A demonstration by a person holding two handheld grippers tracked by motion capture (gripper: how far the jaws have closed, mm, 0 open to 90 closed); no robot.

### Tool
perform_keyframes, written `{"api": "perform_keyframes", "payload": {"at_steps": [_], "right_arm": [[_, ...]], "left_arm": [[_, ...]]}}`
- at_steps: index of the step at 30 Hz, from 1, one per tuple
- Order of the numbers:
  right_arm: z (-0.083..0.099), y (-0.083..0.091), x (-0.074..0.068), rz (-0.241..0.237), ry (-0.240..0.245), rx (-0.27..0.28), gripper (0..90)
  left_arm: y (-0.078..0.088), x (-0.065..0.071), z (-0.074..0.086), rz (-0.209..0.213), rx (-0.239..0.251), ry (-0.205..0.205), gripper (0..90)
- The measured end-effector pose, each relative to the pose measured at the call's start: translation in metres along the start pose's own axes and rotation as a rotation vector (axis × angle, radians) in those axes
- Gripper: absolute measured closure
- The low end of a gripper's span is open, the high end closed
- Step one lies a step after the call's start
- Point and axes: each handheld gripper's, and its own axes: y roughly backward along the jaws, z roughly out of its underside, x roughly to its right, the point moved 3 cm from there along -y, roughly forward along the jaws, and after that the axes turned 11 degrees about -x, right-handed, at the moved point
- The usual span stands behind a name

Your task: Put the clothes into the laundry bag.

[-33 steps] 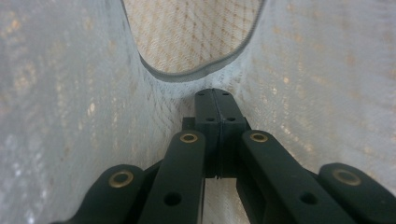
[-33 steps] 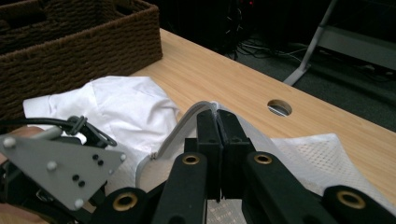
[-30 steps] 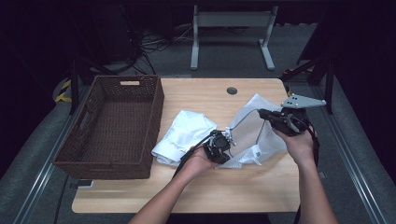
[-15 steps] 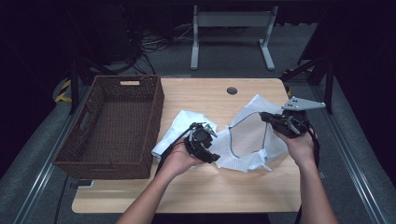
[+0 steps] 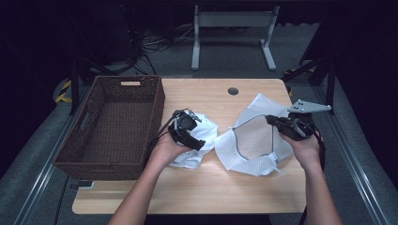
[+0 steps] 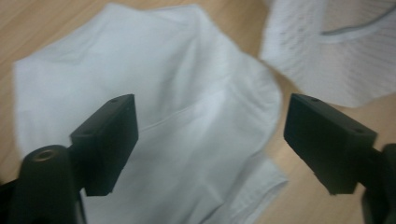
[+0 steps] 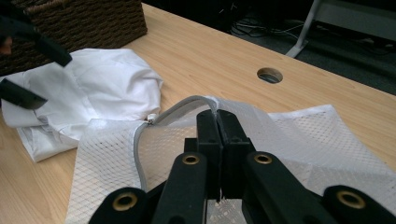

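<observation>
White mesh of the laundry bag (image 7: 299, 140) hides the tips of the right gripper (image 7: 217, 122), whose jaws are pressed together on the bag's grey zipper rim, holding the mouth up off the wooden table (image 5: 220, 187). In the left gripper view the picture is blurred; the left gripper (image 6: 210, 135) hangs over the folded white shirt (image 6: 154, 116) with its jaws wide apart, having just been opening, nothing between them. A second ago it was at the bag's edge; it has since shifted left over the shirt, which lies just beside the wicker basket (image 5: 112, 126).
</observation>
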Motion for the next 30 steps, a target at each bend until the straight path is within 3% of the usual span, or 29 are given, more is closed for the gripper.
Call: {"api": "perform_keyframes", "payload": {"at_steps": [5,9,15,18,21,25,30], "right_arm": [[0.0,-0.001,-0.002,-0.001,0.004,-0.002,88.9],[0.0,-0.002,-0.003,-0.004,0.005,-0.007,88.9],[0.001,-0.005,-0.005,-0.012,0.014,-0.016,88.9],[0.001,-0.006,-0.005,-0.013,0.013,-0.016,88.9],[0.001,-0.006,-0.005,-0.014,0.011,-0.016,88.9],[0.001,-0.008,-0.007,-0.017,0.02,-0.024,88.9],[0.002,-0.01,-0.008,-0.019,0.025,-0.03,88.9]], "left_arm": [[-0.015,-0.019,0.005,-0.064,-0.047,0.091,4.7],[-0.031,-0.026,0.007,-0.102,-0.1,0.126,2.5],[-0.059,-0.034,0.011,-0.076,-0.174,0.167,0.4],[-0.07,-0.034,0.014,-0.047,-0.175,0.186,0.4],[-0.075,-0.034,0.018,-0.022,-0.165,0.191,1.1],[-0.074,-0.032,0.019,-0.024,-0.164,0.175,2.8],[-0.072,-0.029,0.021,-0.02,-0.138,0.155,11.5]]}}
